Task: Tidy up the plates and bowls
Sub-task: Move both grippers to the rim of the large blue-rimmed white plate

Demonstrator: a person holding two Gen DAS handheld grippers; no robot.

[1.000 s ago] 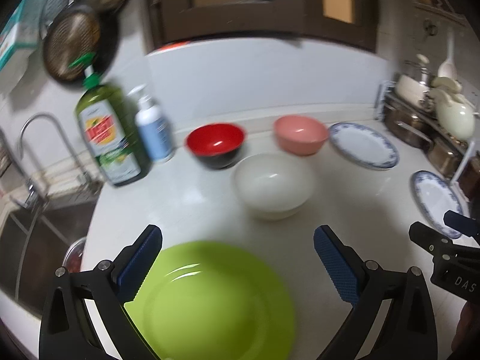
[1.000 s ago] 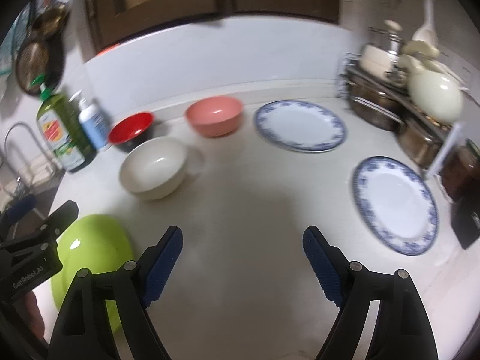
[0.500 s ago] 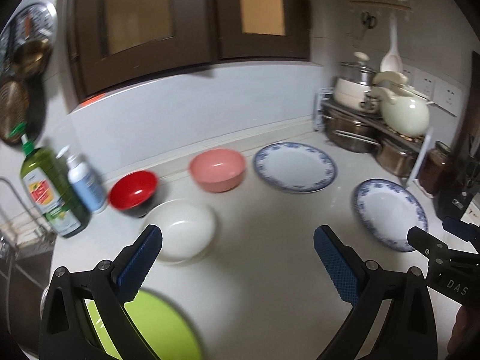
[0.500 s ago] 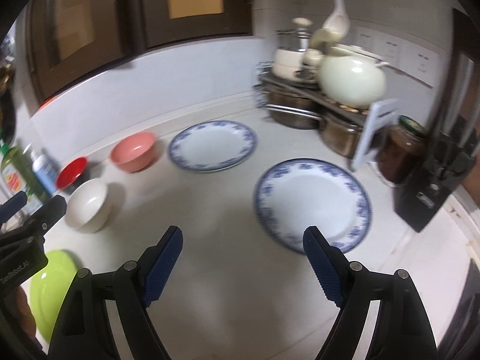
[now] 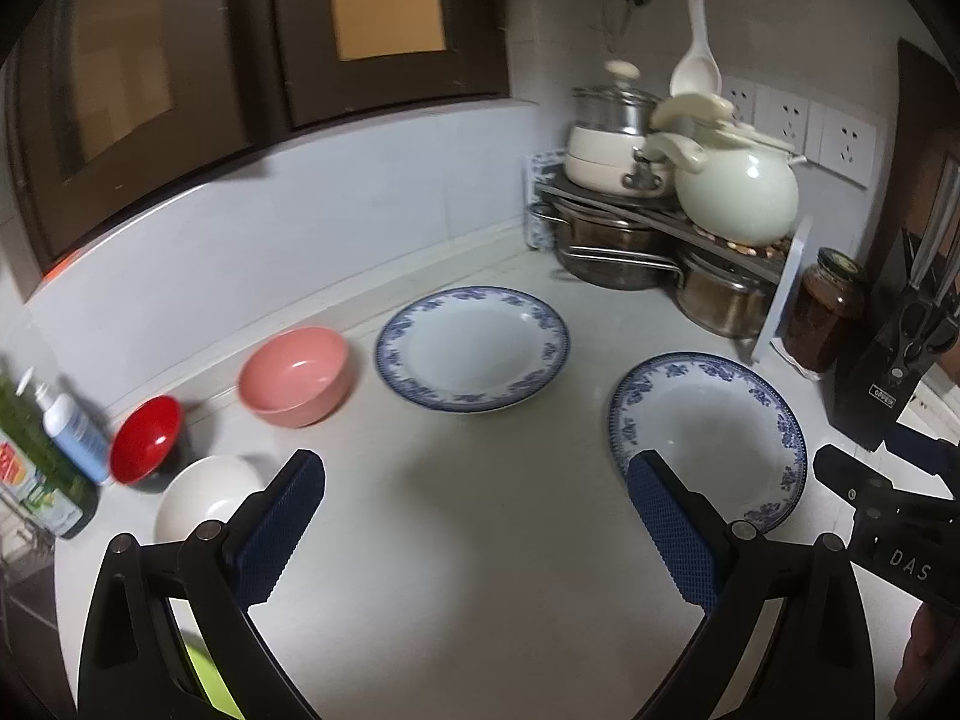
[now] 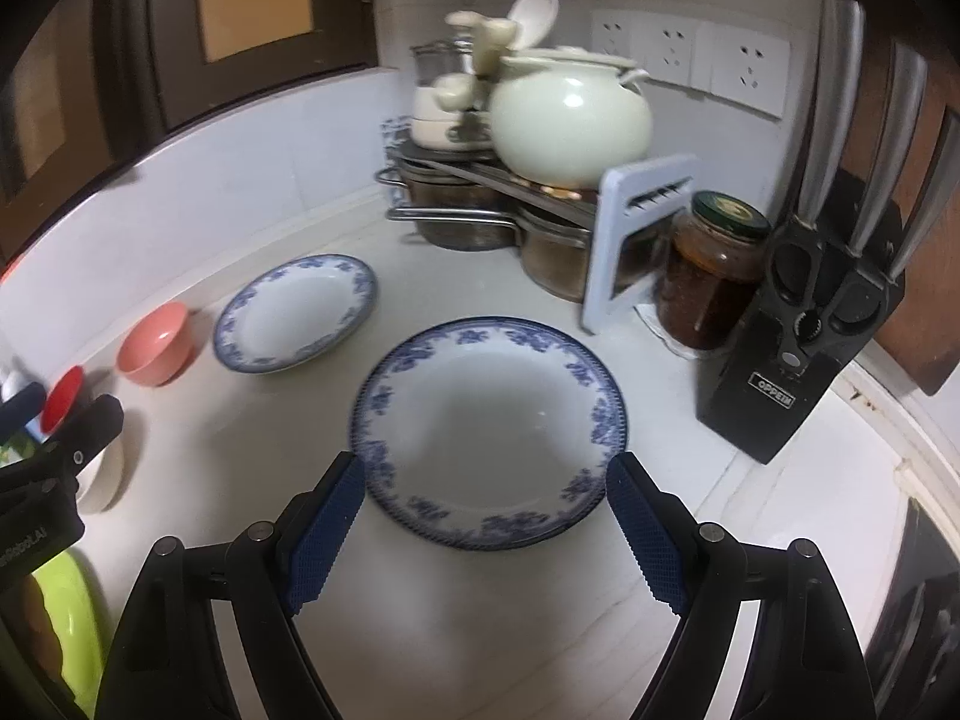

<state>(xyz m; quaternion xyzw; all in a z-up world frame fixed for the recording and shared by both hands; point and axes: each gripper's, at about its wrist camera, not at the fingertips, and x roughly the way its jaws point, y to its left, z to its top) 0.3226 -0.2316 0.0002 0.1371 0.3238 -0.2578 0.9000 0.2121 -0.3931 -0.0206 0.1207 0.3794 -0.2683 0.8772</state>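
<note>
Two blue-rimmed white plates lie on the white counter: the near plate and the far plate. My right gripper is open, its fingertips flanking the near plate's front rim without touching it. To the left sit a pink bowl, a red bowl and a white bowl. A green plate shows at the lower left edge. My left gripper hangs open over bare counter between the white bowl and the near plate.
A rack with steel pots and a cream pot fills the back right corner. A brown jar and black knife block stand right of the near plate. Soap bottles stand at the left. The counter edge runs along the right.
Both grippers swung right across the counter. The green plate slid out of the left wrist view, and the near blue-rimmed plate came in front of my right gripper. Both stayed open.
</note>
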